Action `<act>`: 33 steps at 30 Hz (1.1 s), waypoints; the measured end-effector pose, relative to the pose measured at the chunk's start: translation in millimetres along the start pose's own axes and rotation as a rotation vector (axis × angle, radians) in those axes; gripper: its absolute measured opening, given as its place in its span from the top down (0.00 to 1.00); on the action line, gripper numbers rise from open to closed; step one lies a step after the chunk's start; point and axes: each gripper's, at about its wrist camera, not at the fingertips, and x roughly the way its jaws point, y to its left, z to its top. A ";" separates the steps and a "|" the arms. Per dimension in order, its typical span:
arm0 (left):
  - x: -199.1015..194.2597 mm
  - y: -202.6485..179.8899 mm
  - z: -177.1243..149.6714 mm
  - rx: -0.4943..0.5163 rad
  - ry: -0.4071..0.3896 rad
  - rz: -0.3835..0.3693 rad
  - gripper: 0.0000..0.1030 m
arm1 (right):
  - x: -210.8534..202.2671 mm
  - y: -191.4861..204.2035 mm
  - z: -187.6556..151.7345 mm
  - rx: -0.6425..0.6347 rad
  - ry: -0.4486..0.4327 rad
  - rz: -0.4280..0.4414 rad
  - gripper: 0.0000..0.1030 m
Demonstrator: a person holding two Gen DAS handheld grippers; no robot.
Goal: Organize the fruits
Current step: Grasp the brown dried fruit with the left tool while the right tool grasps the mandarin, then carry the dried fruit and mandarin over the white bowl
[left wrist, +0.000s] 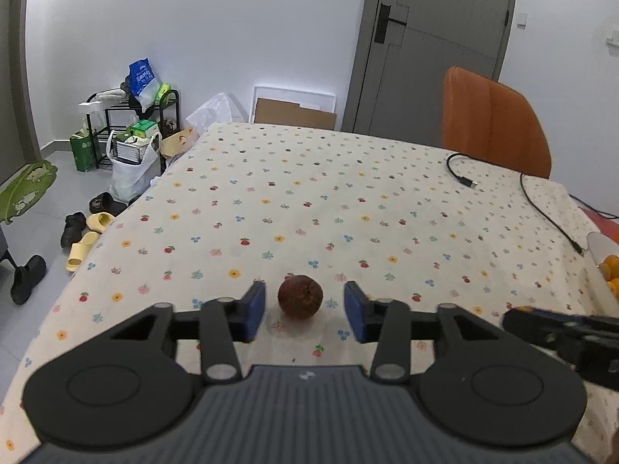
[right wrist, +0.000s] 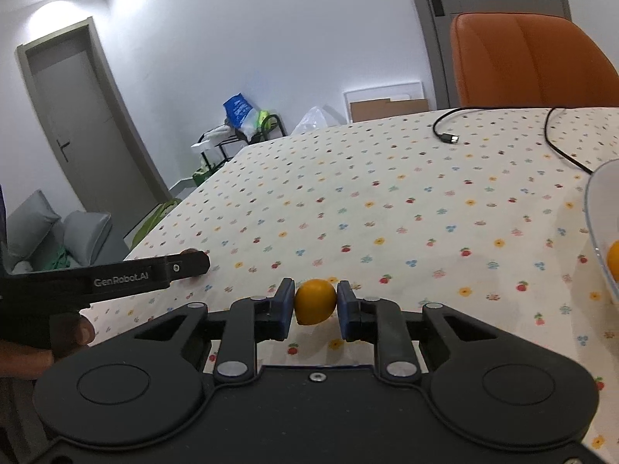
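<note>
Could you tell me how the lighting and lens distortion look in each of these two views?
Left wrist view: even soft light, faint shadow under the brown fruit, door frame bowed by fisheye. Right wrist view: ceiling glare top left, orange fruit sharp, bowl cropped at the right edge.

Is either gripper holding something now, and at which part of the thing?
The right gripper grips the orange fruit by its two opposite sides. The left gripper is open around the dark red fruit, not touching it.
</note>
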 end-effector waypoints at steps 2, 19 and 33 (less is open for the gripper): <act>2.0 -1.6 -1.0 0.002 -0.003 0.042 0.77 | -3.5 -1.6 1.1 0.006 -0.009 0.000 0.79; -50.1 -52.6 1.4 0.051 -0.070 -0.055 0.77 | -48.3 -16.7 11.9 0.050 -0.111 -0.018 0.79; -78.9 -117.9 -7.8 0.091 -0.105 -0.167 0.77 | -107.1 -57.2 0.0 0.069 -0.163 -0.100 0.79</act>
